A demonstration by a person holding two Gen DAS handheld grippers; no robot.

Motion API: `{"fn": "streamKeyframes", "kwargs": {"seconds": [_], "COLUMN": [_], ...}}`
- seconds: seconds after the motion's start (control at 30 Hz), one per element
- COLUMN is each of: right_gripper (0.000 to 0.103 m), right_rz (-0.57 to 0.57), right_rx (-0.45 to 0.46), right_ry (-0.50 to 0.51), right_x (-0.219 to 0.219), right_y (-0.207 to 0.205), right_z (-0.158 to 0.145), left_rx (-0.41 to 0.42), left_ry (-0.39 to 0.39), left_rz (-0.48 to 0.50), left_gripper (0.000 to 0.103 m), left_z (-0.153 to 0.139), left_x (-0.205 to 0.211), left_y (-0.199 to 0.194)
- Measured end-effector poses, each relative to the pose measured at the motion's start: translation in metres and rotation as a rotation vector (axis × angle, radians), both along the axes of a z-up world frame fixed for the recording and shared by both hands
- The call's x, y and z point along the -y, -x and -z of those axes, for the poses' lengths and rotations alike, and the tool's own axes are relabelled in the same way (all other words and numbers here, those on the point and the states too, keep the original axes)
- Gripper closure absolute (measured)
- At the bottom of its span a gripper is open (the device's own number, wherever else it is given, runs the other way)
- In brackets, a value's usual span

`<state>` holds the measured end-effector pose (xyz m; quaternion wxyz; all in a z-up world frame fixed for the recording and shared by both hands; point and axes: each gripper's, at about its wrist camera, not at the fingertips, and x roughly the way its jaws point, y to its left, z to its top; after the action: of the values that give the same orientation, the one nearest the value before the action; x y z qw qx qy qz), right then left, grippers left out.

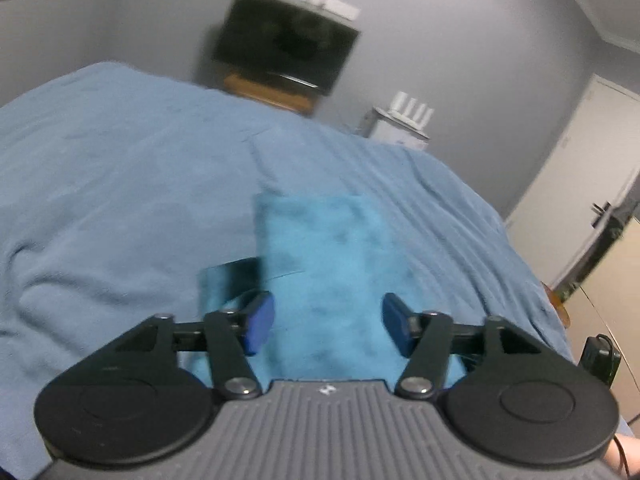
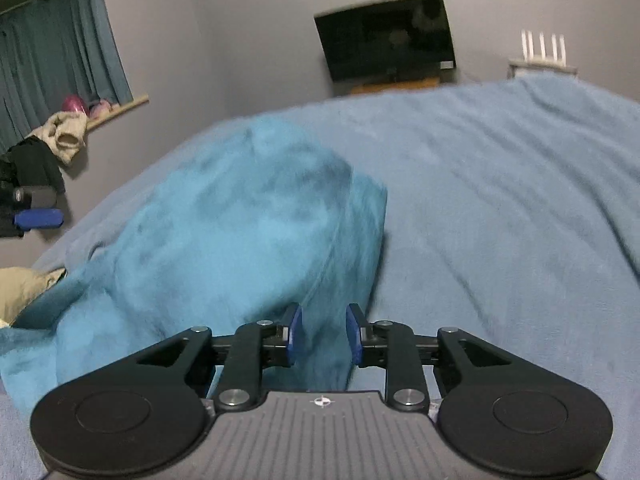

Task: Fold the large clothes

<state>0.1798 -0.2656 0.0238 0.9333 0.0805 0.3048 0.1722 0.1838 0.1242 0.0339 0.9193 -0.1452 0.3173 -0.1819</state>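
Observation:
A teal fleece garment [image 1: 332,248] lies folded into a narrow strip on the blue blanket of the bed [image 1: 120,168]. A darker flap [image 1: 228,280] of it sticks out at the left. My left gripper [image 1: 329,322] hovers over the garment's near end, jaws wide open and nothing between the pads. In the right wrist view the garment [image 2: 224,232] looks bulkier and rumpled. My right gripper [image 2: 325,334] sits low at its near right edge. Its jaws stand partly open with teal cloth in the gap, and the pads [image 2: 295,334] do not press on it.
A dark TV [image 1: 286,44] on a wooden stand and a white router [image 1: 412,110] on a cabinet stand beyond the bed's far edge. A white door [image 1: 580,168] is at the right. Curtains [image 2: 60,48], piled clothes [image 2: 60,136] and a beige cloth [image 2: 24,288] are on the left.

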Motion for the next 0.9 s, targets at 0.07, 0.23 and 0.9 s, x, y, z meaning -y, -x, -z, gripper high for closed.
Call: {"fn": "streamKeyframes", "kwargs": {"seconds": [0.07, 0.23, 0.9], "right_gripper": [0.074, 0.074, 0.063], "right_rz": [-0.010, -0.052, -0.067], "right_rx": [0.039, 0.121, 0.089], "right_ry": [0.007, 0.076, 0.050], "right_x": [-0.001, -0.014, -0.042], "right_y": [0.005, 0.011, -0.074], "right_z": [-0.006, -0.021, -0.011], "left_rx": [-0.018, -0.090, -0.223], "left_ry": [-0.012, -0.058, 0.244], "left_rz": [0.016, -0.110, -0.088], "left_gripper": [0.041, 0.041, 0.101], "left_z": [0.005, 0.030, 0.091], "left_x": [0.022, 0.041, -0.034], "left_y": [-0.011, -0.041, -0.091]}}
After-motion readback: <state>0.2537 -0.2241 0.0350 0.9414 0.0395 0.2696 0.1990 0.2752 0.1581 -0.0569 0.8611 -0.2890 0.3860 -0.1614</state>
